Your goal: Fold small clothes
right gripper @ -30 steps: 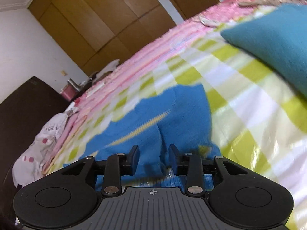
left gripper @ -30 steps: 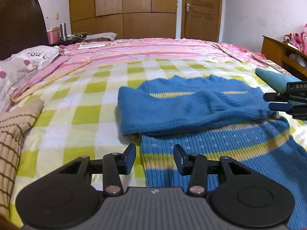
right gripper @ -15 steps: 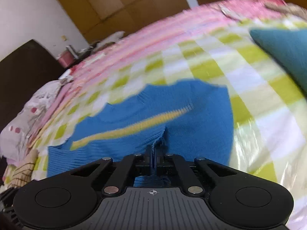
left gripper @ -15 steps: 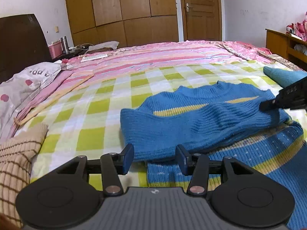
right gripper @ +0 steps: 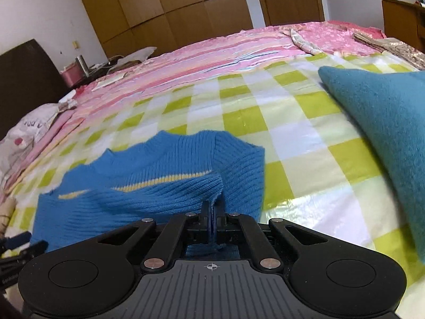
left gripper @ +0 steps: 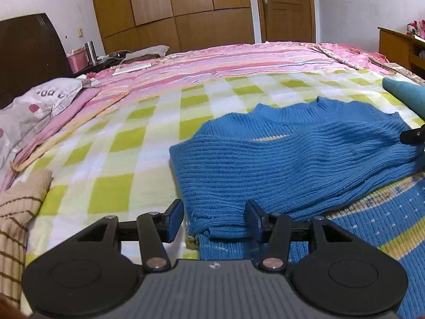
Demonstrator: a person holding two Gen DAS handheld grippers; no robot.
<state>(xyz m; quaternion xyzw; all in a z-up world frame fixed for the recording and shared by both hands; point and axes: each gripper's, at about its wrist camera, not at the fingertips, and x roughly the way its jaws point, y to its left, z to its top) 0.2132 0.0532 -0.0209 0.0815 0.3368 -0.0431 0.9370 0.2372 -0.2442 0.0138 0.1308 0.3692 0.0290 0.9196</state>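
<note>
A blue knit sweater point(left gripper: 292, 164) with yellow stripes lies on the checked bed sheet point(left gripper: 119, 175), its top part folded down over its patterned lower part point(left gripper: 372, 228). My left gripper point(left gripper: 213, 219) is open, its jaws on either side of the folded edge's near left corner. My right gripper point(right gripper: 212, 219) is shut on the sweater's point(right gripper: 148, 194) folded edge at its right side. The right gripper's tip also shows at the right edge of the left wrist view point(left gripper: 413, 135).
A teal folded garment point(right gripper: 382, 122) lies to the right of the sweater. A beige striped garment point(left gripper: 18, 218) lies at the left. A pink striped quilt point(left gripper: 225, 63), a pillow point(left gripper: 32, 103), a dark headboard, wardrobe and door are beyond.
My right gripper closed on the sweater's folded edge and lifted it slightly. My left gripper moved forward until its open jaws reached the fold's left corner.
</note>
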